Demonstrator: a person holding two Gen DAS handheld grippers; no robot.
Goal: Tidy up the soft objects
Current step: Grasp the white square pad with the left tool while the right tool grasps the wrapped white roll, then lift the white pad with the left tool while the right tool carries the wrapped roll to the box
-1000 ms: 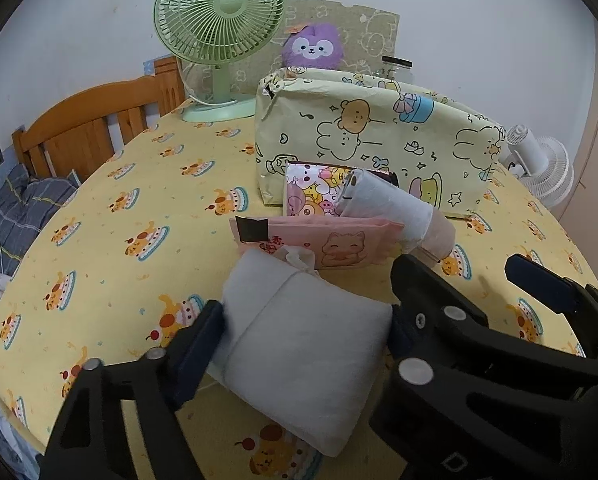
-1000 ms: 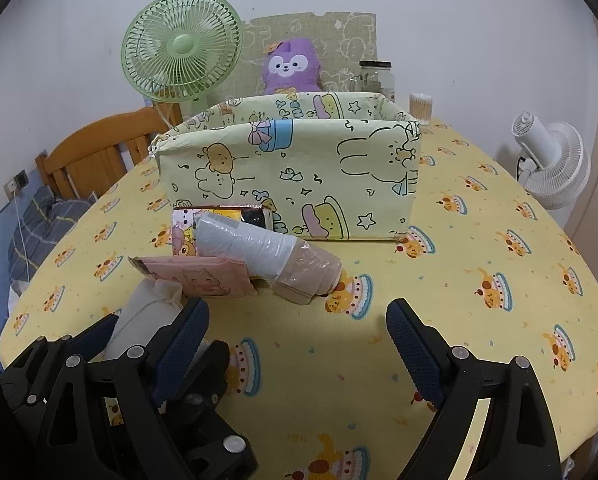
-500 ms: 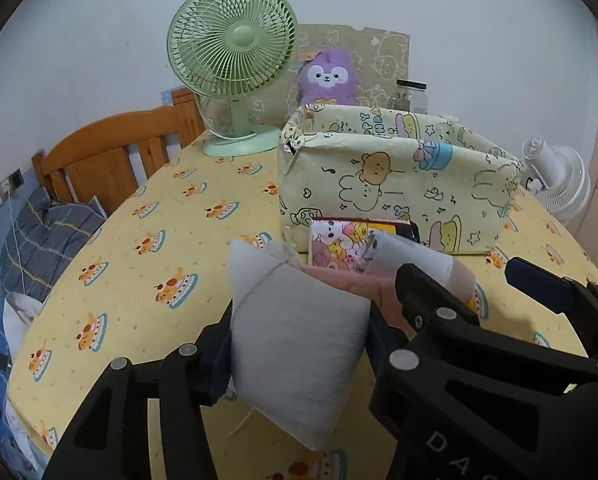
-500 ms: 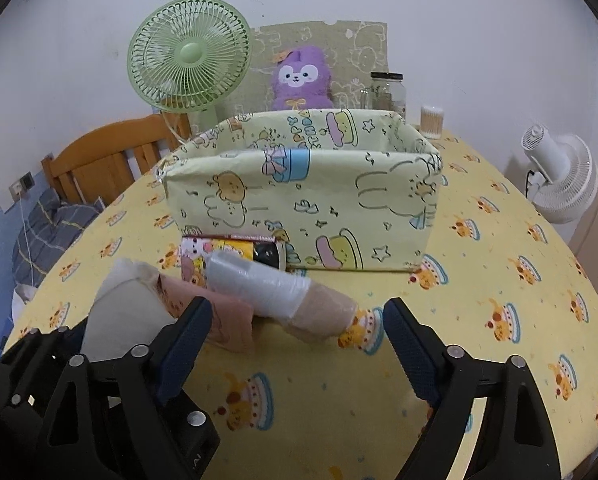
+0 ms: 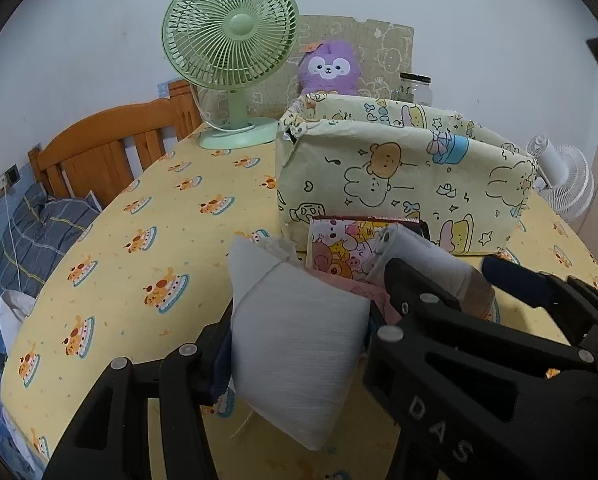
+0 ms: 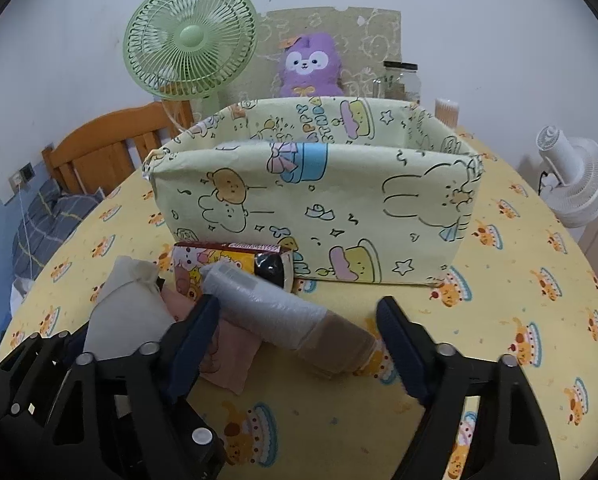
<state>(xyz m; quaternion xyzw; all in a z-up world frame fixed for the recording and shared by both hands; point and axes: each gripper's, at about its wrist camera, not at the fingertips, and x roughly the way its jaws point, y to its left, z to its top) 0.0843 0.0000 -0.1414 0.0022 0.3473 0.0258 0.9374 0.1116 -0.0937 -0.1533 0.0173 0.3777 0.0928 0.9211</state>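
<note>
Between the fingers of your left hand-held gripper point(image 5: 299, 344), low in the centre of the left wrist view, sits the white pillow pack point(image 5: 295, 344); the jaws are pinched on its two flanks and it looks lifted clear of the tabletop point(image 5: 147, 240). Your right hand-held gripper point(image 6: 299, 340) has its jaws spread and closing, with the plastic-wrapped roll point(image 6: 287, 316) lying between them at lower centre of the right wrist view; the pads do not look pressed on it yet, though the left pad is just beside its pale end.

The roll's long axis runs from upper left to lower right, slanting across the jaw line, so the closing pads would meet it obliquely unless you square up. It rests on a pink pouch point(image 6: 227, 356), with a cartoon-printed packet point(image 6: 227, 260) just behind.

Both grippers point toward the fabric storage bin point(image 6: 311, 204) in mid-frame, its open top facing up and its near wall touching the packet. Your left is the loaded one, so its pillow pack probably goes up and over that near rim.

Bare tabletop lies open to the right of the roll; the green fan point(image 5: 231, 36) and purple plush point(image 5: 331, 68) stand beyond the bin, well apart from your path.
</note>
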